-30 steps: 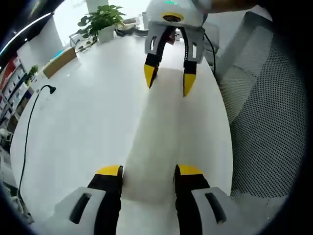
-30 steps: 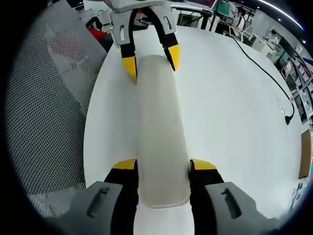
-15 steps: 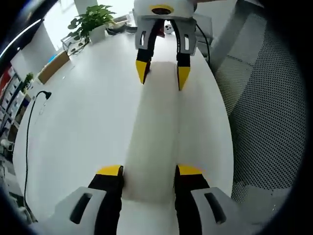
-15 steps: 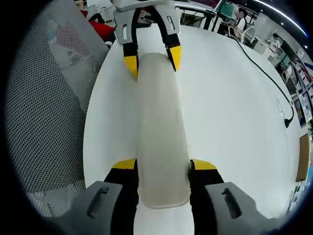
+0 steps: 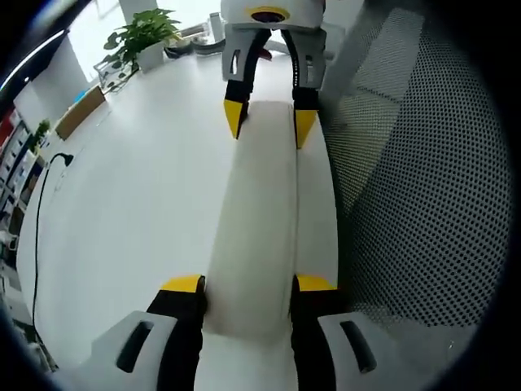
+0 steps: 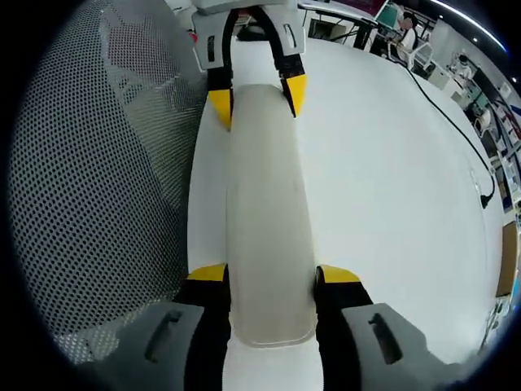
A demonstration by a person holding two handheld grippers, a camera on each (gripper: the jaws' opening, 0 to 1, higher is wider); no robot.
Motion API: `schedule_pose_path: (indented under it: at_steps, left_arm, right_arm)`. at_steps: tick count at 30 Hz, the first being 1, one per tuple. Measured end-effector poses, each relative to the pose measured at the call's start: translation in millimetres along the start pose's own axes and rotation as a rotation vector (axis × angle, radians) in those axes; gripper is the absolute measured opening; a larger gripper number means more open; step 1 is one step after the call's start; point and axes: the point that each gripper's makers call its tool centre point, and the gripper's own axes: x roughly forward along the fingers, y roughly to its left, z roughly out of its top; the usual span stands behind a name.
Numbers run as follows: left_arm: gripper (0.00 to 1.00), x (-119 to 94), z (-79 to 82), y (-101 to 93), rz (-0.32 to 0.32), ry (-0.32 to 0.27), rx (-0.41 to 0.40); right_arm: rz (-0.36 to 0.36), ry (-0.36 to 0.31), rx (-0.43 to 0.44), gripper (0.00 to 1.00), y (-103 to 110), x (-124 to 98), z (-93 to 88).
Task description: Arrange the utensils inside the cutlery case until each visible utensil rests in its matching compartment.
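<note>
The long pale cutlery case [image 6: 269, 212] runs up the middle of the right gripper view, its lid on, held at both ends above the white counter [image 6: 391, 163]. The right gripper [image 6: 271, 275] clamps the near end at lower centre; the left gripper [image 6: 254, 90] clamps the far end at top centre. In the left gripper view the left gripper's fingers [image 5: 183, 287] press the case sides. A mesh chair [image 5: 423, 179] sits close at right. Uneven pulling could twist the smooth case free, and it might drop off the counter edge.
</note>
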Motion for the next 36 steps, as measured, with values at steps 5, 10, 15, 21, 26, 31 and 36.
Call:
schedule_pose_path:
  at_steps: [5, 10, 15, 21, 26, 31, 36]
  left_arm:
    - [0.43, 1, 0.4, -2.6, -0.021, 0.028, -0.014]
    - [0.44, 5, -0.7, -3.3, -0.077, 0.059, -0.052]
    - [0.44, 8, 2.8, -5.9, -0.089, 0.079, -0.045]
    - [0.45, 10, 6.6, -7.1, -0.101, 0.087, -0.033]
    - [0.45, 5, 4.3, -2.6, -0.051, 0.141, -0.117]
    - [0.46, -41, 28.5, 18.7, 0.065, 0.006, -0.178]
    - [0.46, -116, 43.6, 47.6, 0.253, -0.258, -0.434]
  right_arm:
    - [0.026, 0.025, -0.007, 0.39, 0, 2, 0.1]
    - [0.062, 0.091, -0.003, 0.40, 0, 4, -0.2]
    - [0.066, 0.129, -0.005, 0.40, 0, 5, -0.7]
    - [0.068, 0.114, -0.005, 0.41, 0, 4, -1.9]
    - [0.038, 0.103, -0.025, 0.39, -6, -11, -4.5]
    - [-0.037, -0.053, 0.124, 0.48, -26, -58, 16.2]
    - [-0.144, -0.220, 0.237, 0.51, -44, -109, 22.4]
